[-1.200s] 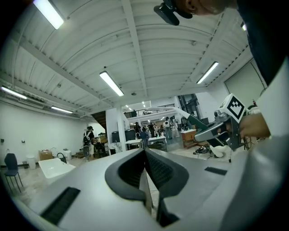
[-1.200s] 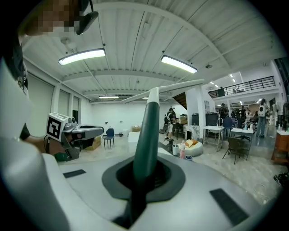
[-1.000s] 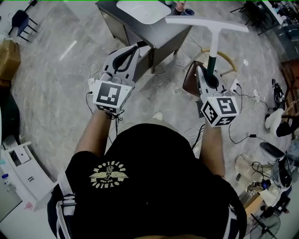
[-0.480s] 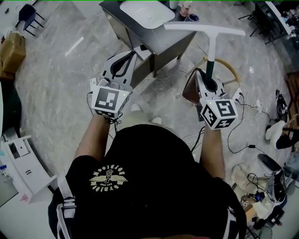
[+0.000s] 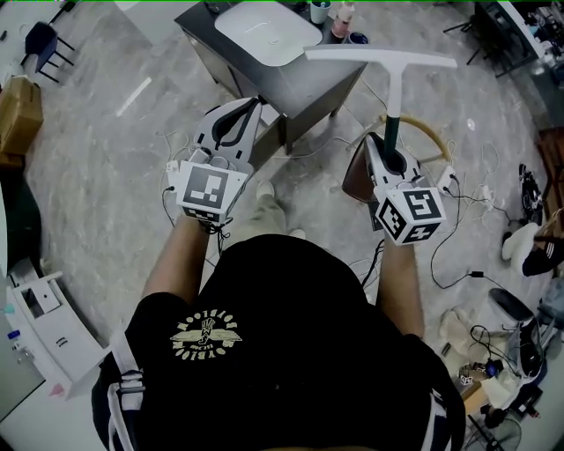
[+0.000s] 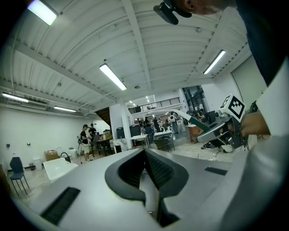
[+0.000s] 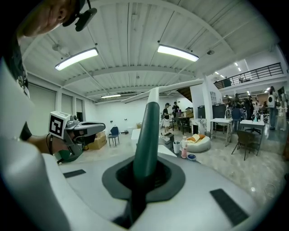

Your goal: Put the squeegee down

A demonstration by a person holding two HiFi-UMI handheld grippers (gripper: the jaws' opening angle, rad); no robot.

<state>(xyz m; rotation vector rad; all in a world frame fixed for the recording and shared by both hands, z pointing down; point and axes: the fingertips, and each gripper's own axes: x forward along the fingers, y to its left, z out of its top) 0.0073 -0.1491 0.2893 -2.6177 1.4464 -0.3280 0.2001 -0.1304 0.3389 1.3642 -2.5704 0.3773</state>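
Drawing nearer the grey table (image 5: pixel 308 84) than a second ago, clamping the squeegee (image 5: pixel 396 88) handle in the right gripper (image 5: pixel 392 145), holding it upright near the table's corner, keeping the left gripper (image 5: pixel 249 106) closed, empty.

Lost between the clamped jaws of the right gripper (image 5: pixel 389 145), in the head view and the right gripper view alike: lower end of the squeegee (image 5: pixel 394 97) handle. In the right gripper view, blade pale against pale ceiling, ends hard to trace.

Cut off by the head view's top edge: far side of the table (image 5: pixel 304 84), tops of the cups (image 5: pixel 339 16) at its far corner. Cut by the left edge: a box (image 5: pixel 16 110).

Covered by the person's torso (image 5: pixel 282 343): floor underfoot.

Too small to tell in the left gripper view: people (image 6: pixel 86 135) far off, whatever lies on their desks.
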